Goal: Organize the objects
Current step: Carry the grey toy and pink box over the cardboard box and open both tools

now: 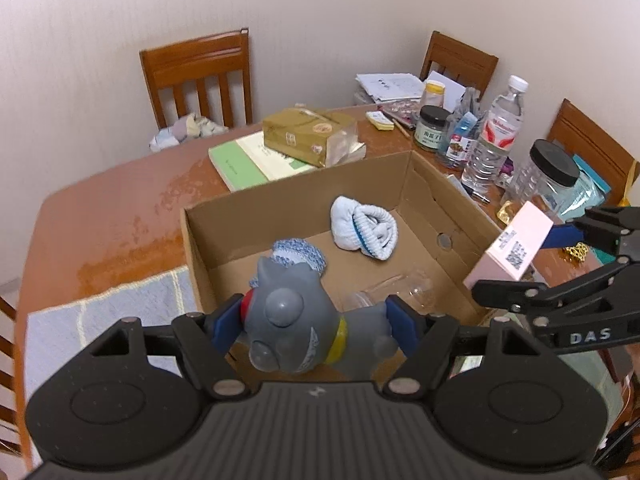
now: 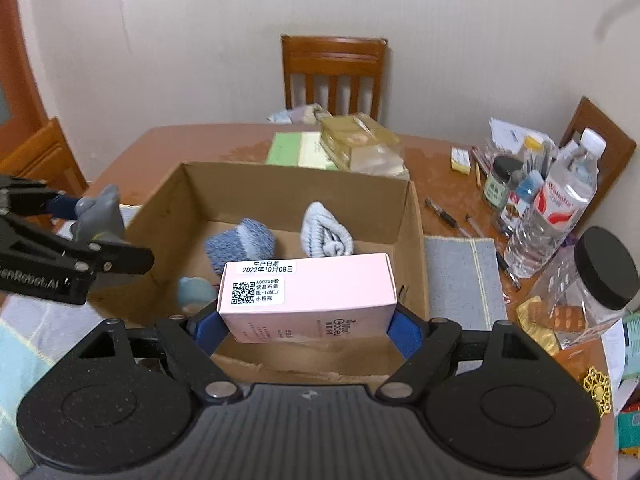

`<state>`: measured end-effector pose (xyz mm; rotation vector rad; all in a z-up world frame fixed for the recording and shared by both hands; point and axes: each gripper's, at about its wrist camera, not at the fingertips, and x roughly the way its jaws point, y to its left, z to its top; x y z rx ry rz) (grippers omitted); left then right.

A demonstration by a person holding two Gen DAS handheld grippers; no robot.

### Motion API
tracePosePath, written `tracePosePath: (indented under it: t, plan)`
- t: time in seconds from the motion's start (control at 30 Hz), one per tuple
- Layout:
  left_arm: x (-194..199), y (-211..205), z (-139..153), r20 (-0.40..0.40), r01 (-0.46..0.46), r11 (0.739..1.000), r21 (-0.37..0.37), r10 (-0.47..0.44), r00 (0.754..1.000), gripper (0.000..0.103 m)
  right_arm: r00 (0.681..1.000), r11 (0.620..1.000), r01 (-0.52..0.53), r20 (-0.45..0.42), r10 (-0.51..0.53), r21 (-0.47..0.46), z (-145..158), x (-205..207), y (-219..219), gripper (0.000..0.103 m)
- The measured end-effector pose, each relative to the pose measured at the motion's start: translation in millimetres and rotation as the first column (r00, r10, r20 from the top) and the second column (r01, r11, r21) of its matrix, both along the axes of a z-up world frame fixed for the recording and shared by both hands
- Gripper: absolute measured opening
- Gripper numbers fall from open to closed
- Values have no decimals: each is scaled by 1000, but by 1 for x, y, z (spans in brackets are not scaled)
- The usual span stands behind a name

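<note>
An open cardboard box [image 1: 224, 224] [image 2: 412, 248] stands on the wooden table. Inside lie a white rolled sock [image 1: 362, 232] [image 2: 326, 234], a blue knitted sock [image 1: 298, 256] [image 2: 240, 246] and a clear glass [image 1: 392, 296]. My left gripper [image 1: 316, 326] is shut on a grey rubber toy figure [image 1: 292, 320] [image 2: 98, 214], held over the box's near left edge. My right gripper [image 2: 308, 326] is shut on a pink carton [image 2: 308, 296] [image 1: 510, 248] with a QR label, held over the box's near right edge.
Green books [image 1: 248, 160] and a gold packet [image 1: 310, 134] lie behind the box. Water bottle [image 2: 556, 208], jars [image 2: 592, 280], pens [image 2: 442, 210] and papers crowd the right side. A grey placemat [image 2: 460, 280] lies under the box. Wooden chairs [image 2: 334, 76] surround the table.
</note>
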<state>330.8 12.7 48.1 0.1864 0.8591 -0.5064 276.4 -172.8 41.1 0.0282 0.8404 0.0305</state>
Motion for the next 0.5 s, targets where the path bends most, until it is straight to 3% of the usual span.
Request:
tracePosePath:
  t: [0.17,0.27,0.5]
  plan:
    - [6,-2,-14,-43,-11,1000,11,12,999,77,999,1000,-2,-41,1,-20,-13,14,4,87]
    - [8,-3,-16,-48,-30,999,27,31,998,96,999,999,-9,-49,7,-42,-16,15,7,101]
    - [5,0,-5,-6,-44,998,40,45,999,97,1000,1000,-11,-21,10,-28,-10,13,3,103]
